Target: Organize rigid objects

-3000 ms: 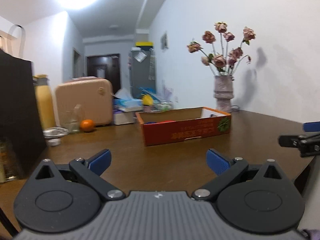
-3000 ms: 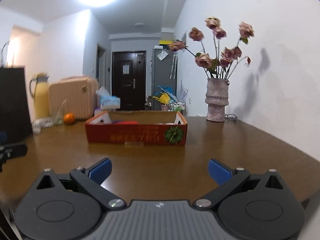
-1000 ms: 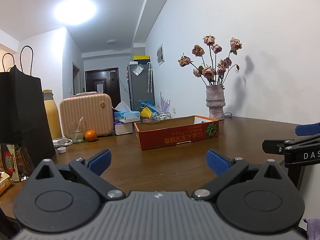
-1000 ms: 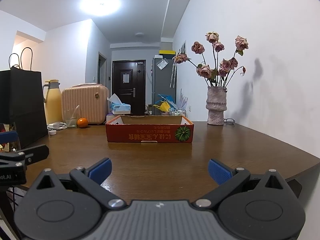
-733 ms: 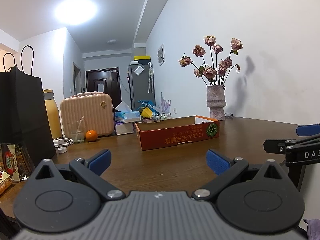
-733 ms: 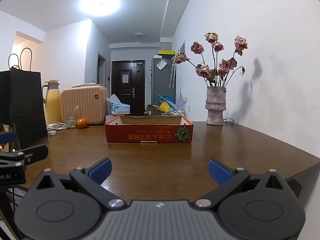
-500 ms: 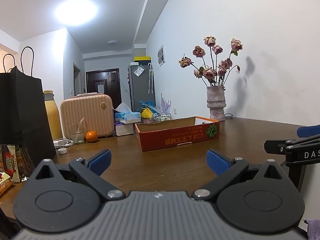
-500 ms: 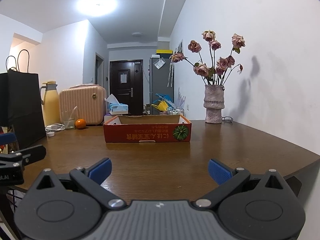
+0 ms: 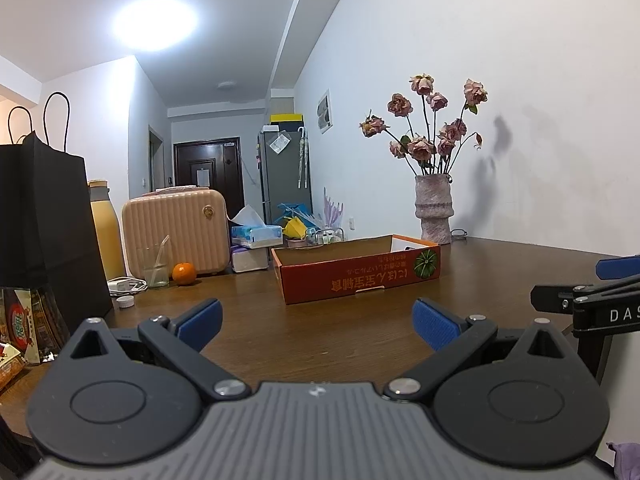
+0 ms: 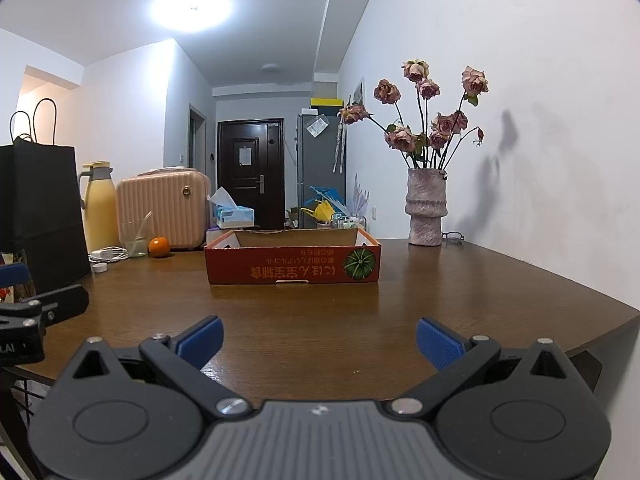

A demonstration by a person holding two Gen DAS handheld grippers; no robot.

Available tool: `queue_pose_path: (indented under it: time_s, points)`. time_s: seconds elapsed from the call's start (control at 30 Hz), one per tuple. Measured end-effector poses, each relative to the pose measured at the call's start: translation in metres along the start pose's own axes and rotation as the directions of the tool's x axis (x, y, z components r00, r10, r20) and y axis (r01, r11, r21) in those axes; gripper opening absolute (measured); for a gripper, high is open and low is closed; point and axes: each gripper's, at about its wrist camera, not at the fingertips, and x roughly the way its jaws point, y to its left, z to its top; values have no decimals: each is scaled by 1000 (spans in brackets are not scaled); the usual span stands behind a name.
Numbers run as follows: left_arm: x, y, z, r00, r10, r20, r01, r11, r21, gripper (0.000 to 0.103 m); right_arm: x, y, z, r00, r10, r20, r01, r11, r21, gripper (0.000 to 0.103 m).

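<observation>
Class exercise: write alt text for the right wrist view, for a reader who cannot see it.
The open right gripper, holding nothing, faces a shallow red cardboard box on a brown wooden table. A vase of dried roses stands to the box's right by the wall; a pink suitcase, an orange and a black paper bag stand to its left.

white walls [image 9: 520, 80], wooden table [image 10: 320, 320]

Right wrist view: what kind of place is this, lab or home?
Most likely a home, a dining area opening onto an entry hall. A wooden table holds a vase of dried roses and a small pink suitcase; behind stand a fridge and a dark front door.
</observation>
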Motion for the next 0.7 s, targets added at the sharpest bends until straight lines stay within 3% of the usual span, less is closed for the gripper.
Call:
queue_pose_path:
  time_s: [0.7]
  points:
    - [-1,-3,-1,999,-45,11,45,999,-18,103,1,-1,-2,1000,-5,-4,5,1000,6,103]
